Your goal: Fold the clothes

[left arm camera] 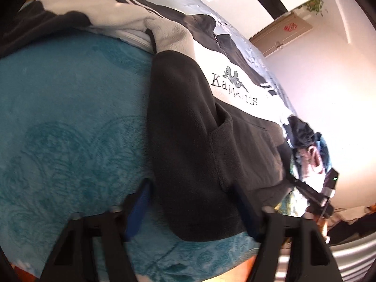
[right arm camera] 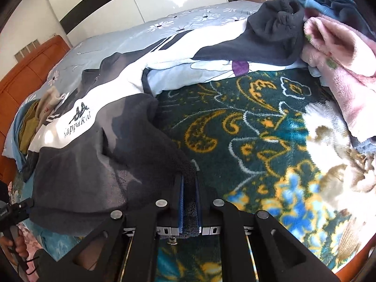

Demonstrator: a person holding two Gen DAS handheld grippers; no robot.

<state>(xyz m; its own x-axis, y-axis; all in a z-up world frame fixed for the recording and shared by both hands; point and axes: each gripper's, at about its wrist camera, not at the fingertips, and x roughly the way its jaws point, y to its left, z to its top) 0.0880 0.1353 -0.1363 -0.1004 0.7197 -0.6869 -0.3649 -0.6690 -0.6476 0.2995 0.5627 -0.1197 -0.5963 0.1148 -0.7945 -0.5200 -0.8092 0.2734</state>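
Right wrist view has the right tongs (right arm camera: pixel 189 197) clamped tight on a hem corner of the fleece jacket (right arm camera: pixel 98 145), which trails off up-left across the blanket (right arm camera: pixel 246 127). Left tongs (left arm camera: pixel 195 202) sit spread wide around the other hem corner, not pinching yet. Fleece looks soft, floppy, lightish and grippy, so I'd grab corners and seams, then keep it taut.

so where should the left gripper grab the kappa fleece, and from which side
Take the dark bottom hem of the fleece, where it hangs over the teal blanket. That edge lies loose between the open fingers of the left gripper. Come in low from the near side, one finger under, one over. The right gripper is already clamped on the hem's other corner.
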